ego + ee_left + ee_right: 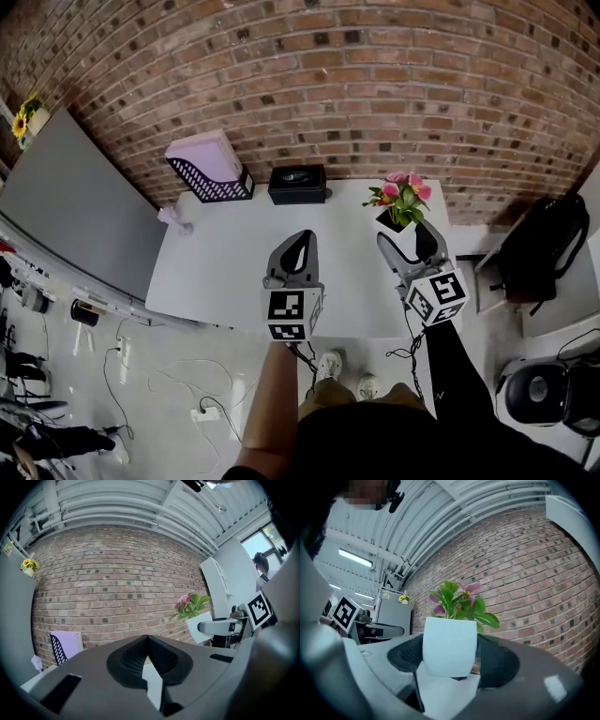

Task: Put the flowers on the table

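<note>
Pink flowers (401, 195) with green leaves stand in a small white pot (397, 221). My right gripper (409, 232) is shut on that pot and holds it upright over the back right part of the white table (225, 281). From the right gripper view the pot (450, 648) fills the space between the jaws, flowers (457, 602) above it. Whether the pot's base touches the table I cannot tell. My left gripper (302, 236) hovers over the table's middle, shut and holding nothing; its jaws (146, 638) meet at the tips. The left gripper view shows the flowers (190, 604) off to the right.
A purple file holder (208, 167) and a black box (297, 184) stand at the table's back edge by the brick wall. A small pale object (173, 220) lies at the table's left edge. A grey board (75, 206) leans left; a black bag (544, 244) sits right. Cables cross the floor.
</note>
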The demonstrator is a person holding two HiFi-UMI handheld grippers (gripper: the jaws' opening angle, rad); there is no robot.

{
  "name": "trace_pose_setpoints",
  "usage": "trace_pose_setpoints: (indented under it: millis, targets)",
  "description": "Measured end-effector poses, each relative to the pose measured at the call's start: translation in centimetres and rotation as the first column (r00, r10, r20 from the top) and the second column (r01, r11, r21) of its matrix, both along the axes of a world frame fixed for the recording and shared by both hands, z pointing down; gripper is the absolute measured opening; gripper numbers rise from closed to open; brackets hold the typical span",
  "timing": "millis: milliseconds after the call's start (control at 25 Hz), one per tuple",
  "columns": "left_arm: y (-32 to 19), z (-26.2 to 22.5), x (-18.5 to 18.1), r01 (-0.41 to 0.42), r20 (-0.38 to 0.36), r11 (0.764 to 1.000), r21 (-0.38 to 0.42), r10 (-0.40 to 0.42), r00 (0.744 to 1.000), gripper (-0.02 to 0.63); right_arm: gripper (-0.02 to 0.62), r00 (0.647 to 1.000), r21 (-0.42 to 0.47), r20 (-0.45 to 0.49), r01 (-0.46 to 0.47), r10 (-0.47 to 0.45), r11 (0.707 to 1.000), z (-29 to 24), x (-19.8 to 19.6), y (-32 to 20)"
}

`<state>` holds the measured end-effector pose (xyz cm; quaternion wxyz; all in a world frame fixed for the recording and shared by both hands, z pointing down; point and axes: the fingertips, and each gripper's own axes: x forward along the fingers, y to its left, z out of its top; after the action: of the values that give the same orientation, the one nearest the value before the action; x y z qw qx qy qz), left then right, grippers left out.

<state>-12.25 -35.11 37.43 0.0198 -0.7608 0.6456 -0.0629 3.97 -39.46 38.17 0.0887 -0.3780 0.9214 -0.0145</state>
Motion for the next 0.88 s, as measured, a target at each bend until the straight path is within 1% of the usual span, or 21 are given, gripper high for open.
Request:
trace_pose_setpoints:
  millis: [160,400,680,880]
  targets:
    - [-2.3,0.4,-1.4,-0.029,0.004,1.0,-0.009,0.029,1.0,0.008,0.337,1.0,-0.017,0.001,0.006,-0.006,1.0,0.2,-2.0,-1.7]
    - [-5.6,0.9,-3.2,-0.082,-0.006,0.997,-0.011,0.082,0.997,0.008,0.337,0.999,-0.041,-0.047,-0.019,0.017,0.999,1.6,-5.0,-4.5]
    - [-8.2,2.7,-5.2,-0.121,-0.013,0.992,-0.042,0.121,0.993,0.008,0.337,0.995,-0.11,-0.081,-0.065,0.057,0.992,5.7,-7.3,-7.4]
    - [-9.4,4.2,-6.4,-0.154,-0.036,0.987,-0.05,0.152,0.988,0.008,0.337,0.993,-0.157,-0.09,-0.085,0.072,0.984,8.6,-9.1,-8.9]
